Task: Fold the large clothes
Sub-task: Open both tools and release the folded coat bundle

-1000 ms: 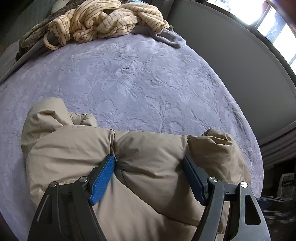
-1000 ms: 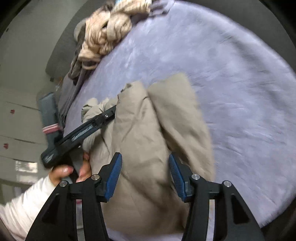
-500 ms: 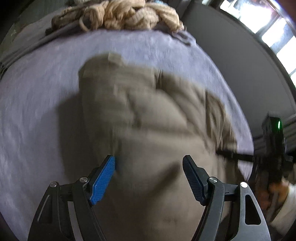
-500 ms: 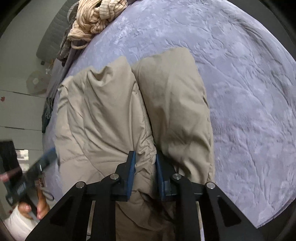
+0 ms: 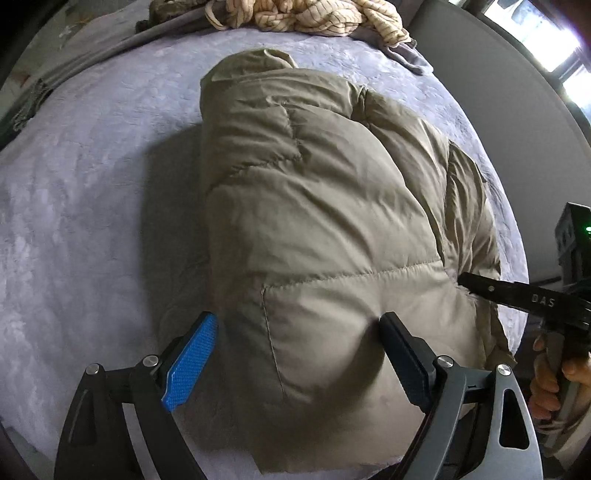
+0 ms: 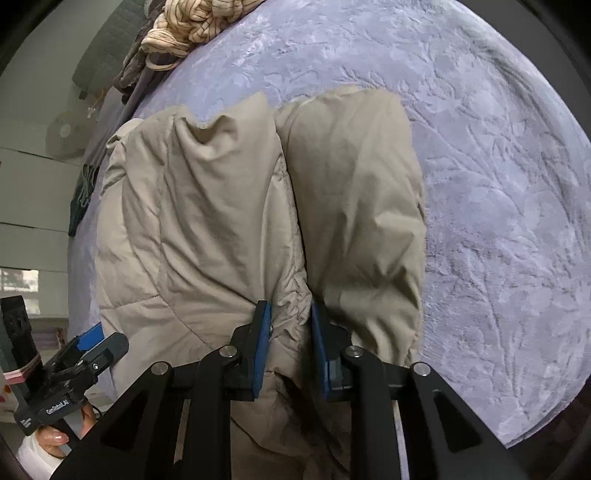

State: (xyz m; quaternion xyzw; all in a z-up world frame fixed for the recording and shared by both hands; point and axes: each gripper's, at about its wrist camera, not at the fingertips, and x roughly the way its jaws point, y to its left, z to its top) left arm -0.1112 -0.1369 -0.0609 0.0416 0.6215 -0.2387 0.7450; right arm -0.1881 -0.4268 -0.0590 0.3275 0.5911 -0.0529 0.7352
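- A lavender embossed bedspread (image 6: 498, 184) covers the bed.
- Left gripper (image 5: 299, 332), its jaws just widened, stands apart over the folded beige puffer jacket (image 5: 314, 206) lying there.
- Right gripper (image 6: 290, 332), marked "DAS", clamps a jacket fold.
- A cream striped knit garment (image 5: 306, 14) is heaped at the far edge.
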